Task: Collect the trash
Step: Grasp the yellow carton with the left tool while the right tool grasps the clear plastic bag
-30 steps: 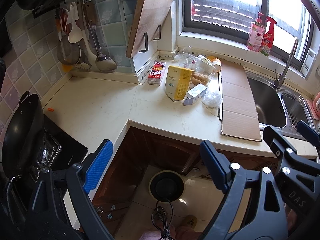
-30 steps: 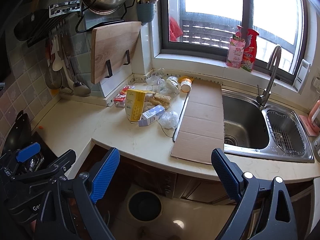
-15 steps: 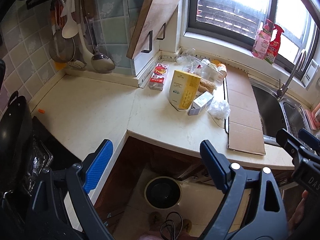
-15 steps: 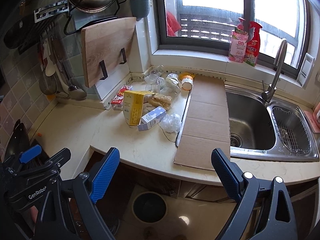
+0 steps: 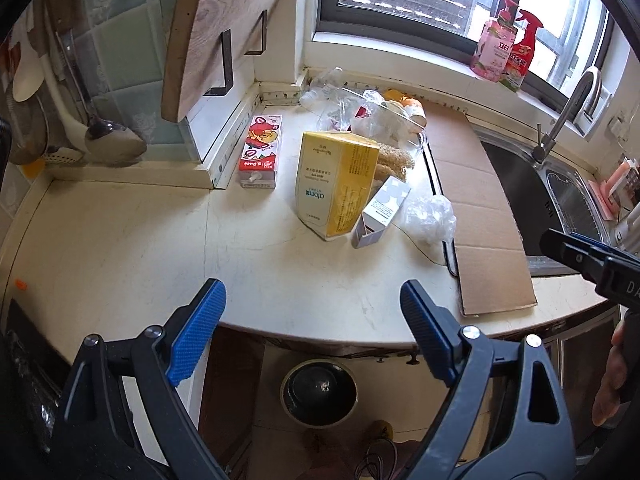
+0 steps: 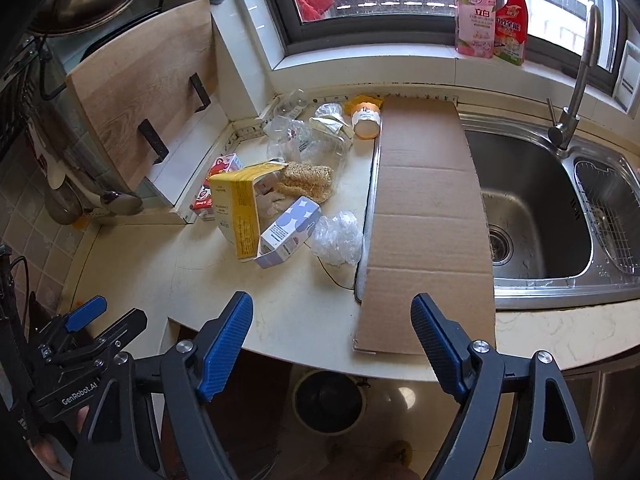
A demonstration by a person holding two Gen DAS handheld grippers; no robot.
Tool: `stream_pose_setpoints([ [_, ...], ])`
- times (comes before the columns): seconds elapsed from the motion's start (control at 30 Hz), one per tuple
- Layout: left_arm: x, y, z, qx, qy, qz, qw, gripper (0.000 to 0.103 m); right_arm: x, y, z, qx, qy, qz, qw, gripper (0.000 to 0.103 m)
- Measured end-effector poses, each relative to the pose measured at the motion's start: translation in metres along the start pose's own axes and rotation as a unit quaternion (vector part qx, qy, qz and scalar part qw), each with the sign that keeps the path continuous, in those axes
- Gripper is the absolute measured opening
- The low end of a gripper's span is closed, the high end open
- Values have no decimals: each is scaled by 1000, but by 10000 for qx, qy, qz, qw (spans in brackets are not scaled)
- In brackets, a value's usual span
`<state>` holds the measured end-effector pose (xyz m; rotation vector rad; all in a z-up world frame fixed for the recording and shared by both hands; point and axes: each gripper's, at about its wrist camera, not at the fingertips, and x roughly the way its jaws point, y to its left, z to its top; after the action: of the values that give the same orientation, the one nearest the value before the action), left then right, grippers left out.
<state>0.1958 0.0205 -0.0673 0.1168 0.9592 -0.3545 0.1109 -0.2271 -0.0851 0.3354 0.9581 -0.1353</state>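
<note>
Both grippers, left (image 5: 312,300) and right (image 6: 332,320), we held wide at the counter's (image 5: 120,240) front edge, facing the yellow carton (image 5: 334,188).

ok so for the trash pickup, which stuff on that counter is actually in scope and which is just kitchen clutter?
In scope:
yellow carton
small white-blue box
red drink carton
crumpled plastic wrap
clear bags at the back
orange-lidded cup
flat cardboard
bin on the floor

Just kitchen fixtures:
cutting board
sink
faucet
spray bottles
ladle
</note>
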Motion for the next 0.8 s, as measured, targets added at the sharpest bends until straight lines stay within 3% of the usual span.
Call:
stream_pose_setpoints([
  [0.13, 42, 9, 23, 43, 27, -115, 9999, 88, 48, -5, 26, -120, 226, 66, 9997, 83],
  [0.3, 88, 18, 54, -69, 53, -2, 10000, 88, 121, -18, 60, -160, 638, 328, 9973, 83],
  [0.47, 117, 15, 79, -232, 39, 9, 9997, 88, 181, -28, 78, -289, 992, 511, 9933, 77],
  [0.63, 142, 3, 102, -26, -117, 90, 9999, 88, 216, -31, 81, -429, 1281, 765, 9879, 72],
  [0.8, 168, 0, 120, -17, -68, -166, 9998, 88, 234, -27, 79, -618, 1436, 992, 9827, 63],
])
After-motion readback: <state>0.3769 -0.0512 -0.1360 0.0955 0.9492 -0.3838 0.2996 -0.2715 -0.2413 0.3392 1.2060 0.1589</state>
